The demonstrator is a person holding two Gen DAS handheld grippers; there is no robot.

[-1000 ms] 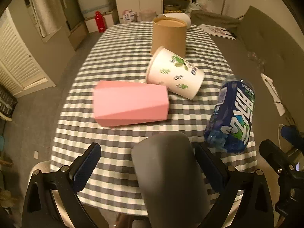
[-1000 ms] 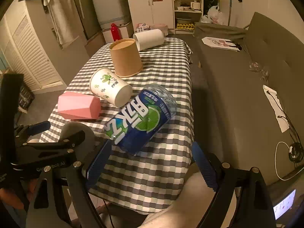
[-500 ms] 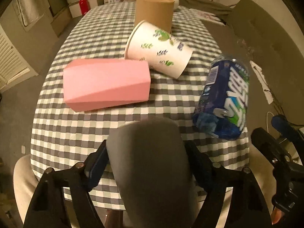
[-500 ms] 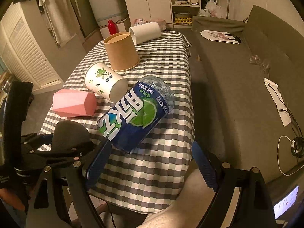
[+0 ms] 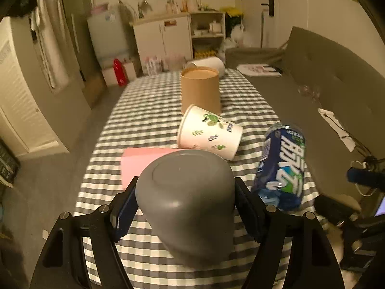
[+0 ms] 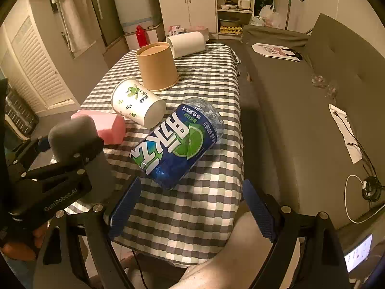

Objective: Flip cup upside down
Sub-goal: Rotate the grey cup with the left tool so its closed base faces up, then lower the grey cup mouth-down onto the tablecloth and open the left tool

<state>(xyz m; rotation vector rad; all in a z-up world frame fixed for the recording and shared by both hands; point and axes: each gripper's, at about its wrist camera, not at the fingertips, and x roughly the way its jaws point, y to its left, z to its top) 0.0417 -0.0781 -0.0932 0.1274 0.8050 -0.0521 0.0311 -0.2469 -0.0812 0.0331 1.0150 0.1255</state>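
My left gripper (image 5: 185, 204) is shut on a grey cup (image 5: 187, 200) and holds it tilted, its closed base up and away from me, at the near edge of the checked table (image 5: 149, 110). In the right wrist view the same grey cup (image 6: 72, 134) sits in the left gripper at the left, raised off the cloth. My right gripper (image 6: 190, 207) is open and empty, just short of a blue bottle (image 6: 178, 142) lying on its side.
A pink cup (image 6: 105, 125) and a white leaf-print paper cup (image 5: 209, 132) lie on their sides mid-table. A brown paper cup (image 5: 201, 89) stands upside down behind them, and a white cup (image 6: 186, 43) lies at the far end. A grey sofa (image 6: 312, 101) runs along the right.
My left gripper has closed on the grey cup, lifted it and tipped it so its base points up and forward. The right gripper has stayed put, open.
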